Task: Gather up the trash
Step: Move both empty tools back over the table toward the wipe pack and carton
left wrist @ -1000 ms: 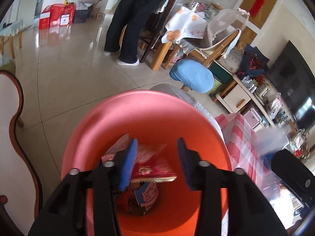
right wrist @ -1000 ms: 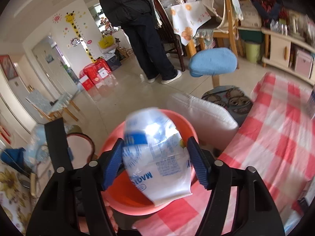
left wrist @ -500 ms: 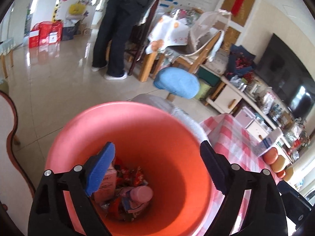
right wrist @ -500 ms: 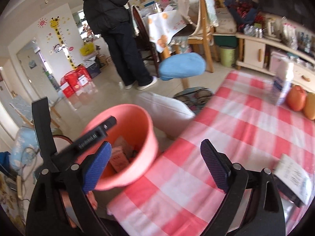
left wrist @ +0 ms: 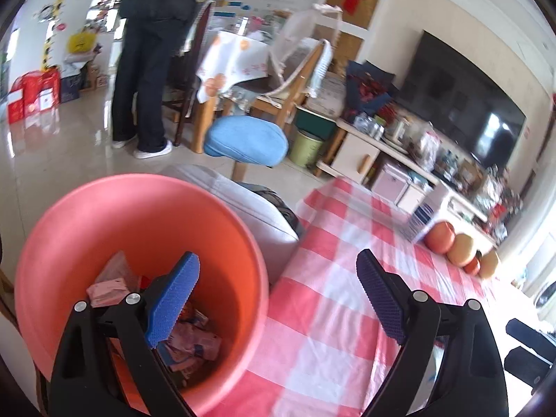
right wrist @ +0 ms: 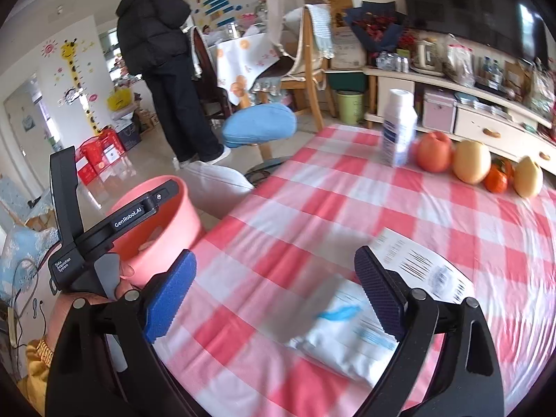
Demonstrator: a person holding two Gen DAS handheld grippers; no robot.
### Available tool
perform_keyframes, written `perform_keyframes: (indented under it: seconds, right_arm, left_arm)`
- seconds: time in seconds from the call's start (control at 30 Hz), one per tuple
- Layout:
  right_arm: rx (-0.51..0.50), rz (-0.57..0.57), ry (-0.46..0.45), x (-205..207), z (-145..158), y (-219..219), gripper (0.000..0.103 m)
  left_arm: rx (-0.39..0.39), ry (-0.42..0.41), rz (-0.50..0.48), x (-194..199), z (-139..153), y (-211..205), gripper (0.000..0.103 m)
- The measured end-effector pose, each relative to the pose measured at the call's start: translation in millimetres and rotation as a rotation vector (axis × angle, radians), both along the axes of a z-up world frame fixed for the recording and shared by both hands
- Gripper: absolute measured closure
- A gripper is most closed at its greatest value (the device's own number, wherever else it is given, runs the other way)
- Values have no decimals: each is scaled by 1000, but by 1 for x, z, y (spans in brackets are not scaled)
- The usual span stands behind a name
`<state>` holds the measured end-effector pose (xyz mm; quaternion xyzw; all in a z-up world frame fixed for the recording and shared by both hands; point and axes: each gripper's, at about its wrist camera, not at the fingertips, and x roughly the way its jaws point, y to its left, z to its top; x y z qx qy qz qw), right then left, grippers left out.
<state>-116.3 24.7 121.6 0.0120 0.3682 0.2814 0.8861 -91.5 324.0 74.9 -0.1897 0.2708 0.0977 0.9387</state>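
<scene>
The right tool [right wrist: 274, 295] is spread wide with nothing between its pads; its jaws have just been opening. It points down over the near edge of the checked surface [right wrist: 312, 208]. A white wrapper [right wrist: 347, 333] lies flat there, just ahead of and below the tool, toward its right pad, with its long axis running roughly across the tool's line, though blur makes this hard to judge. A printed slip [right wrist: 417, 260] lies just beyond it.

The left tool [left wrist: 278, 292] is also spread and empty, jaws just opened, straddling the rim of the pink bin [left wrist: 104, 215] at the surface's left edge; trash already lies inside.

The right tool looks nearer the wrapper, so that pick is probably its job, with the bin a short swing leftward.
</scene>
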Motion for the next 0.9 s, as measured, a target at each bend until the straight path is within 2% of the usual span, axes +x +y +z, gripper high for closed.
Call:
perform_keyframes:
  seconds: [0.37,0.53,0.63,0.77,0.9]
  right_arm:
    - [-25,-45,-18,-17,-14,-60,10]
    - [-33,-76,-24,-19,-22,-86,10]
    - [-12,-98,-2,-15,-28,-105,10]
    - [-10,-135,4,-10,-35,-128,10]
    - [-47,-163,2,0,-47,-146,10]
  left_arm:
    - [74,33,-275,4,0,-85,12]
    - [79,79,-350,1,-6,-114,12]
    - [60,126,-375,-4,-12,-126,12]
    - [-19,162,-406,-20,-18,-140,12]
    - [-148,189,-451,-39,-25,-157,12]
